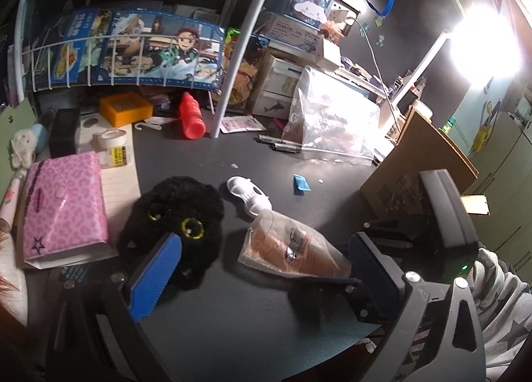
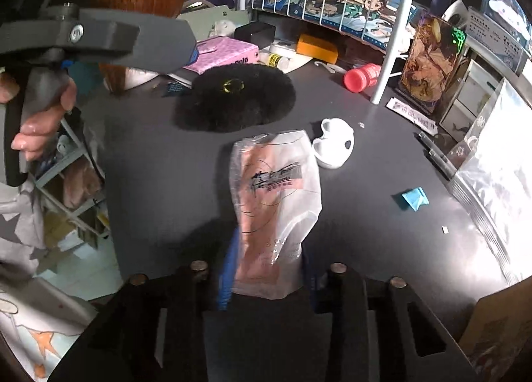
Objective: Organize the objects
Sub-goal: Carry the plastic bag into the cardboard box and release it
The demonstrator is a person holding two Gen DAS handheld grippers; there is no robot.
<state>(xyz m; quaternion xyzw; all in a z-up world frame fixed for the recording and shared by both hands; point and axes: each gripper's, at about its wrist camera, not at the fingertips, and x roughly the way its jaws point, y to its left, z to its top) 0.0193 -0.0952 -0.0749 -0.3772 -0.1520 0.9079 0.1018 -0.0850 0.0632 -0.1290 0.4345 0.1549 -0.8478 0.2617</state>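
A clear plastic bag with pinkish contents lies on the dark table. My right gripper is shut on its near end, one finger against each side. In the left wrist view the same bag lies between the wide-apart fingers of my left gripper, which is open and holds nothing. Its blue pad overlaps a black plush with yellow eyes. A white plastic piece lies just beyond the bag. In the right wrist view a hand holds the left gripper's grey body at upper left.
A pink patterned pouch, orange box and tape roll sit at the left. A red bottle lies by a white rack pole. A large zip bag, pens, blue scrap and cardboard box are on the right.
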